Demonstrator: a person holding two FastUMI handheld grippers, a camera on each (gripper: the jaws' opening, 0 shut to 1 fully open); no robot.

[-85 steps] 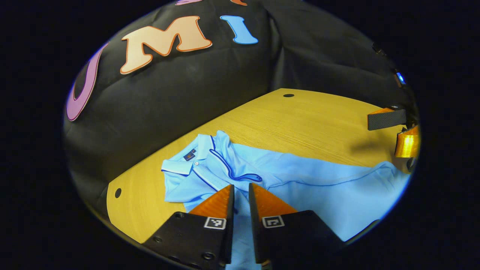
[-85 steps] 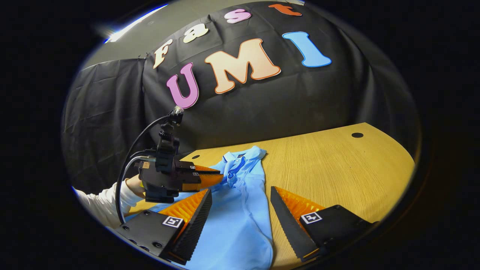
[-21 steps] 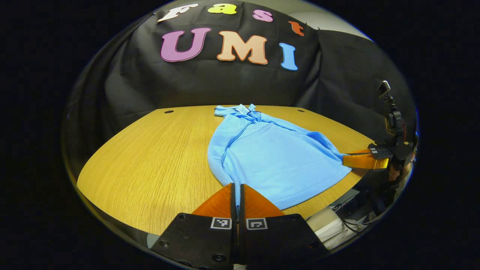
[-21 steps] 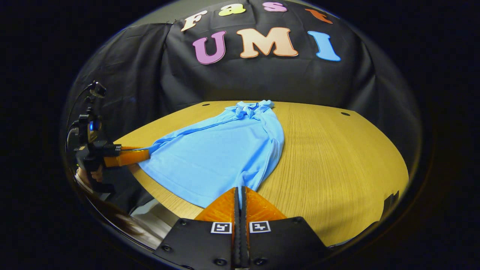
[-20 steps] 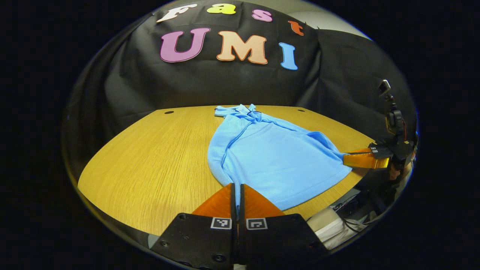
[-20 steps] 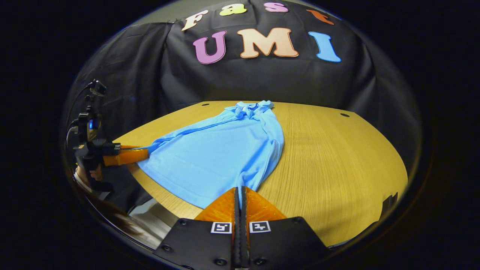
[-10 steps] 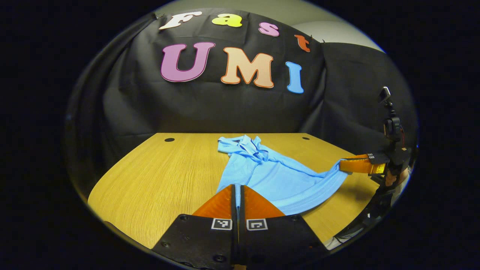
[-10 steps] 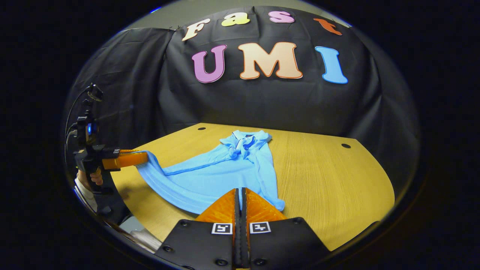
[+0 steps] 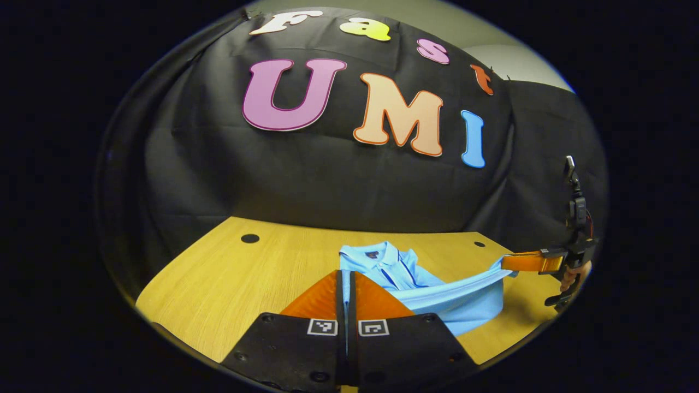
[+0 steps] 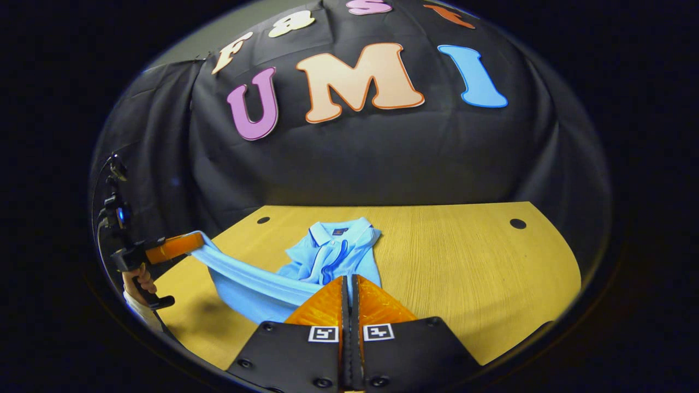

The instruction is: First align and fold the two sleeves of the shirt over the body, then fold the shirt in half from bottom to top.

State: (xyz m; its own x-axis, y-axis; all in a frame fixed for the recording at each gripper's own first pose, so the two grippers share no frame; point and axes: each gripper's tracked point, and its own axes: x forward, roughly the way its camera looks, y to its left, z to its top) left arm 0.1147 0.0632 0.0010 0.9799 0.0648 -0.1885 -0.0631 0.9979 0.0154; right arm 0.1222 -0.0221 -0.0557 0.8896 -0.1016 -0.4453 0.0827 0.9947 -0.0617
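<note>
A light blue polo shirt (image 9: 431, 295) lies collar-up on the wooden table (image 9: 240, 278), its bottom hem lifted off the wood. My left gripper (image 9: 345, 275) is shut on one hem corner. In the left gripper view the right gripper (image 9: 516, 262) holds the other corner at the right, the hem stretched between them. In the right gripper view the shirt (image 10: 327, 256) shows its collar and placket. My right gripper (image 10: 348, 281) is shut on its hem corner. The left gripper (image 10: 188, 243), held by a hand, pinches the far corner at the left.
The table has small round holes near its back corners (image 9: 250, 238) (image 10: 517, 223). Black cloth closes the booth behind and at the sides. Bare wood lies to the right of the shirt (image 10: 480, 273) in the right gripper view.
Both grippers have lifted the hem and carried it towards the collar. The flat body has bunched up, and the collar now sits close in front of the fingertips.
</note>
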